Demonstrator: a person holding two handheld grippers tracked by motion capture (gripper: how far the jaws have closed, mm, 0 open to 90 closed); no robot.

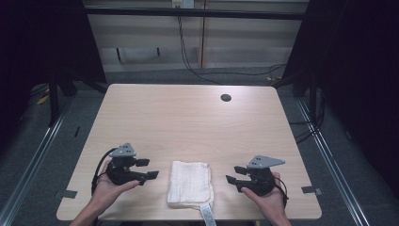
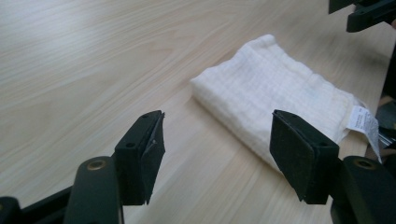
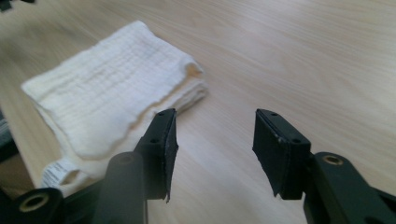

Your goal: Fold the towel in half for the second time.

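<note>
— While both hands sit low, where is the cloth?
— A folded white cloth (image 1: 190, 183) lies at the near edge of the wooden surface (image 1: 188, 122), about midway along it, its label (image 1: 206, 214) hanging over that edge.
— And the tongs?
— The left tongs (image 1: 147, 169) hover just left of the cloth, jaws spread, pinching nothing. The right tongs (image 1: 236, 173) hover just right of it, likewise spread and empty. Both point inward at the cloth.
— Anything else?
— A dark round hole (image 1: 226, 97) near the far right corner.
</note>
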